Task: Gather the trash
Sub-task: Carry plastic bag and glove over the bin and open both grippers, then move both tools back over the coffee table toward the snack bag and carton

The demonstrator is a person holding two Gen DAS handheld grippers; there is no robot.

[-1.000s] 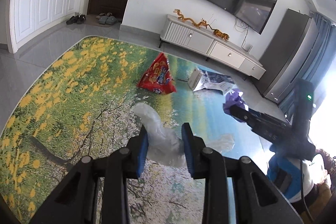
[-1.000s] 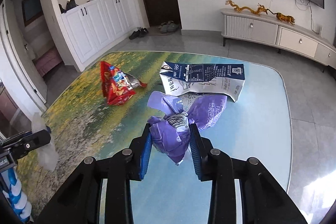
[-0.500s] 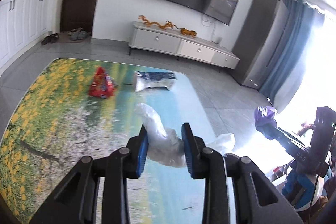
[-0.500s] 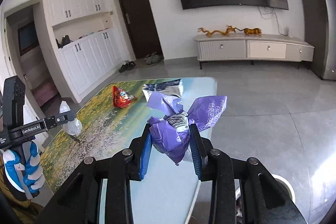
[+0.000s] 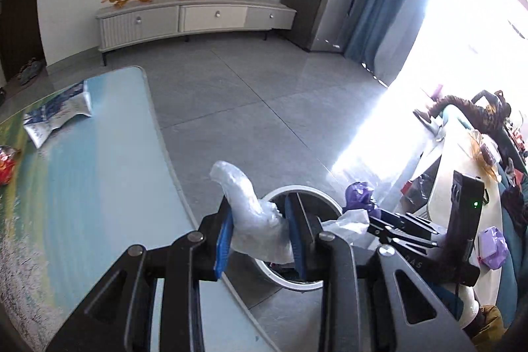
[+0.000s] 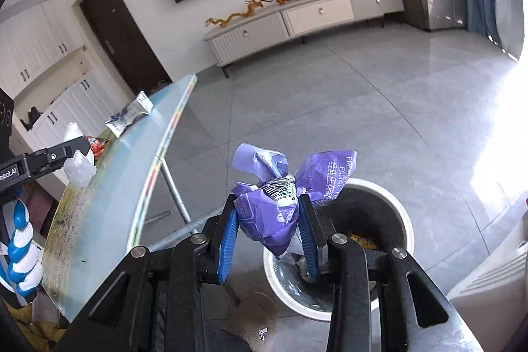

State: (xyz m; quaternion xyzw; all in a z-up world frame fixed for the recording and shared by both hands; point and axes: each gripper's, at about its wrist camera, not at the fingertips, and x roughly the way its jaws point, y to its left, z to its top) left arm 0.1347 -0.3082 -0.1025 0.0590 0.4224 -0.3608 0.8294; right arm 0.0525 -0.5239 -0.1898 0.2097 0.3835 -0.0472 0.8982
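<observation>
Swung from table to bin, grippers clamped on plastic and wrapper, ready for dropping

Glossy grey floor tiles; crinkled purple plastic wrapper; smooth white bin.

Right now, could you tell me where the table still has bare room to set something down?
The blue end of the table is bare, from the blue-and-white packet to the near edge beside the bin. The far side is crowded by that packet and the red wrapper.
</observation>
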